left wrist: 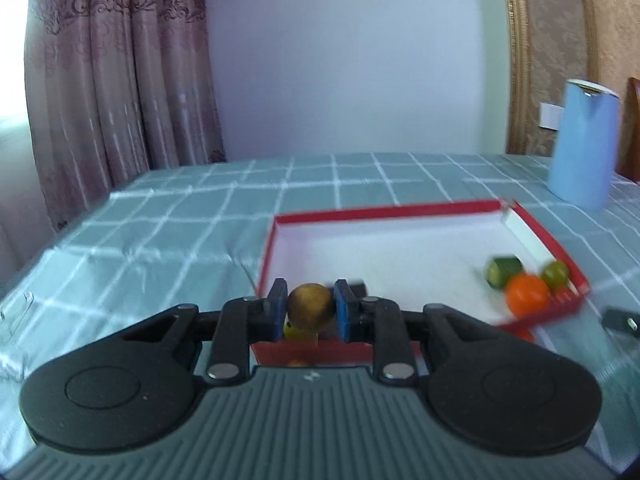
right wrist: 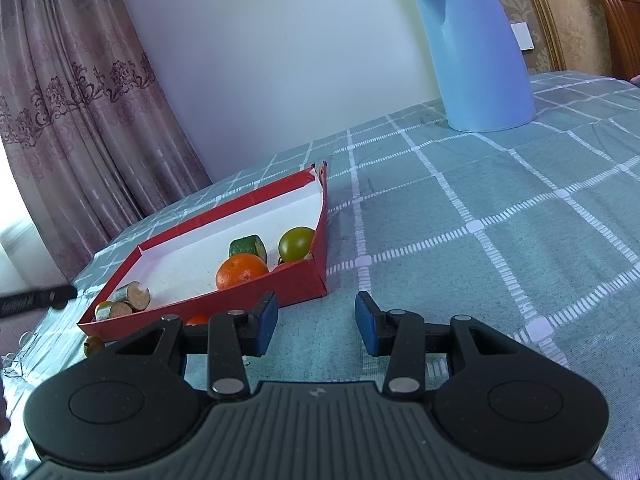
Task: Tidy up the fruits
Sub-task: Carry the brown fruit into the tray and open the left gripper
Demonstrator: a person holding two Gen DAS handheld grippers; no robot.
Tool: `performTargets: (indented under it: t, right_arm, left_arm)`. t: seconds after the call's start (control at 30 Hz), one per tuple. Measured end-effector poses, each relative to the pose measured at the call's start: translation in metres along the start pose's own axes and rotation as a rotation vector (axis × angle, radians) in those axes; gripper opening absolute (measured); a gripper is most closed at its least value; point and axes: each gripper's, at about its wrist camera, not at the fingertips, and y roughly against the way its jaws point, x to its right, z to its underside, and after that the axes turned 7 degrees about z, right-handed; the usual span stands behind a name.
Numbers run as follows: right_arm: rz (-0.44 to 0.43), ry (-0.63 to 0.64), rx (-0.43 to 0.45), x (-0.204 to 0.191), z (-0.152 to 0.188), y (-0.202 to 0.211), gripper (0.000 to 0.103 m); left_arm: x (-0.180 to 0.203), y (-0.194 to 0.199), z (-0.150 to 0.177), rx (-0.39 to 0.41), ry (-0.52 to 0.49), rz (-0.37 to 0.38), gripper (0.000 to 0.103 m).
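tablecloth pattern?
Teal-green tablecloth with a white grid of dashed lines and small white squares at the crossings. Clearest in the right wrist view.

I see a table under a teal cloth [right wrist: 460,216] with a white grid; on it sits a red tray [right wrist: 304,276] with a white floor, well apart from a blue kettle [right wrist: 476,52] standing upright toward the far right; just outside the tray's near wall a small yellow-brown fruit [right wrist: 94,345] lies on the cloth, and a bit of orange fruit [right wrist: 198,319] shows beside that wall too.
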Motion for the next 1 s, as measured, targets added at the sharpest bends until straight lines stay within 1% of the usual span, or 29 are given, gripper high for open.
performTargets:
  t: [0.07, 0.13, 0.17, 0.27, 0.33, 0.4, 0.5, 0.53, 0.57, 0.63, 0.7, 0.73, 0.77, 0.83, 0.9, 1.0]
  right_arm:
    - [-0.002, 0.0, -0.001, 0.0, 0.0, 0.0, 0.041]
    - [-0.003, 0.0, 0.0, 0.0, 0.0, 0.0, 0.041]
    - [-0.003, 0.0, 0.0, 0.0, 0.0, 0.0, 0.041]
    - [-0.006, 0.0, 0.0, 0.0, 0.0, 0.0, 0.041]
    - [-0.005, 0.002, -0.002, -0.001, 0.0, 0.0, 0.041]
    - [-0.005, 0.002, -0.002, 0.0, 0.0, 0.0, 0.041]
    - [-0.004, 0.004, -0.004, -0.001, 0.0, 0.0, 0.042]
    - [-0.003, 0.005, -0.005, -0.001, 0.0, 0.0, 0.042]
    - [-0.003, 0.006, -0.006, -0.001, 0.0, -0.001, 0.042]
    - [0.001, 0.009, -0.006, -0.002, 0.0, 0.0, 0.046]
    - [0.004, 0.018, 0.004, -0.003, 0.0, 0.001, 0.051]
    - [0.003, 0.024, 0.007, -0.004, 0.0, 0.002, 0.052]
    - [0.005, 0.033, 0.007, -0.006, 0.0, 0.002, 0.052]
    - [0.007, 0.062, 0.008, -0.011, 0.001, 0.002, 0.052]
    - [0.005, 0.107, 0.019, -0.019, 0.003, 0.006, 0.052]
    - [-0.012, 0.195, 0.045, -0.039, 0.008, 0.013, 0.052]
  left_arm:
    - [-0.006, -0.014, -0.01, -0.014, 0.026, 0.002, 0.023]
    - [-0.01, -0.027, -0.015, -0.025, 0.031, -0.015, 0.023]
    - [-0.012, -0.033, -0.016, -0.03, 0.033, -0.01, 0.023]
    - [-0.016, -0.047, -0.014, -0.05, 0.041, -0.032, 0.023]
    - [-0.02, -0.057, -0.011, -0.071, 0.051, -0.021, 0.023]
    - [-0.022, -0.064, -0.009, -0.083, 0.057, -0.031, 0.023]
    - [-0.025, -0.07, -0.005, -0.102, 0.073, -0.024, 0.023]
    - [-0.025, -0.069, -0.004, -0.103, 0.073, -0.023, 0.025]
    - [-0.023, -0.066, -0.003, -0.096, 0.068, -0.026, 0.027]
    - [-0.023, -0.055, -0.002, -0.07, 0.058, -0.03, 0.04]
    - [-0.024, -0.037, 0.0, -0.034, 0.052, -0.025, 0.044]
    - [-0.025, -0.027, 0.001, -0.02, 0.054, -0.021, 0.045]
    - [-0.028, -0.017, 0.004, -0.007, 0.062, -0.017, 0.046]
    - [-0.034, 0.001, 0.009, 0.01, 0.082, -0.004, 0.052]
    - [-0.041, 0.017, 0.02, 0.025, 0.09, -0.005, 0.053]
    - [-0.049, 0.034, 0.039, 0.025, 0.099, -0.015, 0.054]
